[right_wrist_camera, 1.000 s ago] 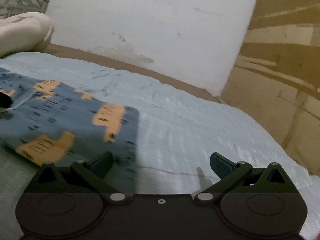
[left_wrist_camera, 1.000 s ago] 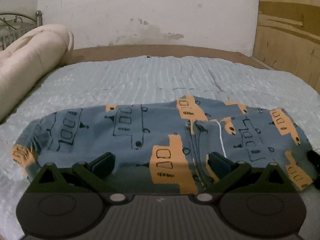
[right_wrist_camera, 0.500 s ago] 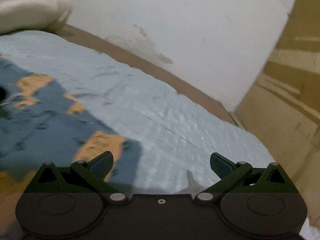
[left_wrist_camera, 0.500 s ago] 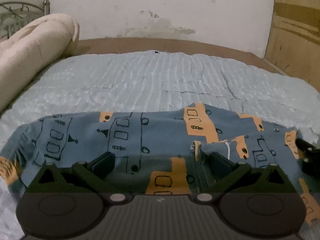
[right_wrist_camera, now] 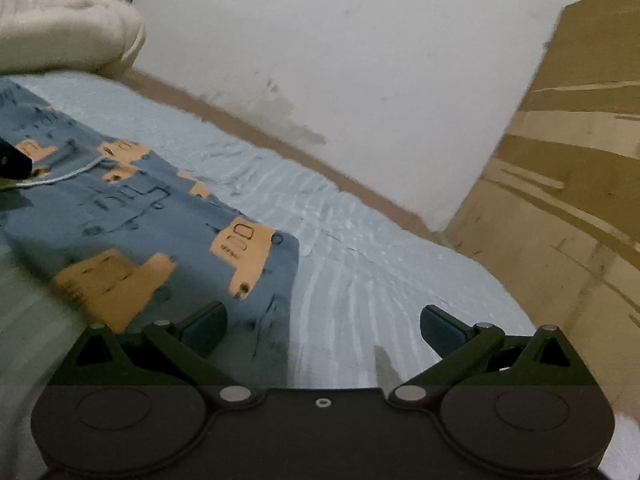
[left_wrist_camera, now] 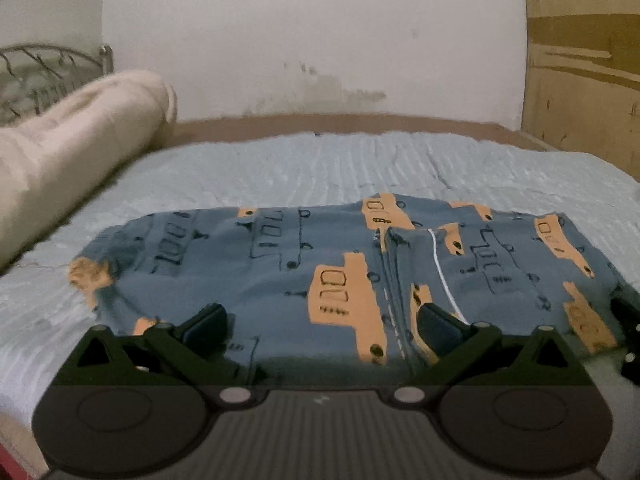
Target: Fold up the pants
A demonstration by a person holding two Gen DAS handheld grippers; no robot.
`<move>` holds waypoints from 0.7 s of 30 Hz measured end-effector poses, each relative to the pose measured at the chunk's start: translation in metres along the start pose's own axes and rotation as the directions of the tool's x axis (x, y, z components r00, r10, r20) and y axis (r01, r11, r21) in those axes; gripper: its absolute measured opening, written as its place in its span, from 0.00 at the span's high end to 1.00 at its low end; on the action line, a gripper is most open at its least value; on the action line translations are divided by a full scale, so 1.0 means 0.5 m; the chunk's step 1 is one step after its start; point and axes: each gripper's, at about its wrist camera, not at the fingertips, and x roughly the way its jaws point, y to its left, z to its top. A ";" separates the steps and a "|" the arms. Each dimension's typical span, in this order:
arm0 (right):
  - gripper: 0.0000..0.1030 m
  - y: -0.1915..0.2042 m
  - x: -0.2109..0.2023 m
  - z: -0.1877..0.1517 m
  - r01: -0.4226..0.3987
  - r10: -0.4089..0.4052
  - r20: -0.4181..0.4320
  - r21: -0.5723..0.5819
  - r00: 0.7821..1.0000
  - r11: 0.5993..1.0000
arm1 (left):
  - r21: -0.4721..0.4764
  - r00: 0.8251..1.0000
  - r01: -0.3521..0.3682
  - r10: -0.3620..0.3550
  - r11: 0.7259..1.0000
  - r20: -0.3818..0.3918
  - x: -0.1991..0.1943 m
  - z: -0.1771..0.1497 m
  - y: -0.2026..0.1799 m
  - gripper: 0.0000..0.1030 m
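Note:
Blue-grey pants printed with orange trucks lie folded across the light blue bed, with a white drawstring near the middle. My left gripper is open, hovering over the pants' near edge with nothing between its fingers. In the right wrist view the same pants fill the left side, their right end stopping at a folded edge. My right gripper is open over that right corner, its left finger above the cloth and its right finger above bare sheet. The right gripper's dark tip shows at the pants' right end.
A rolled cream blanket lies along the bed's left side before a metal headboard. A brown bed frame and white wall stand behind. A wooden panel stands at the right. Light blue sheet stretches beyond the pants.
The left wrist view dipped toward the pants, then came back up so they lie farther ahead. The right gripper tilted and swung left, bringing more of the pants into view. Both stayed open.

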 end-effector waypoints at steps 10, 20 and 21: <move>0.01 -0.023 -0.080 0.021 -0.035 0.025 0.048 0.218 0.999 0.975 | -0.098 0.998 -0.055 0.052 0.994 -0.036 -0.093 0.024 0.062 0.01; 0.01 0.074 -0.204 0.073 -0.287 0.259 0.148 0.211 0.954 0.935 | -0.160 0.993 -0.116 0.113 0.980 -0.030 -0.149 0.008 0.241 0.01; 0.01 0.080 -0.201 0.084 -0.301 0.274 0.154 0.196 0.950 0.933 | -0.176 0.995 -0.105 0.102 0.979 -0.022 -0.139 0.013 0.259 0.01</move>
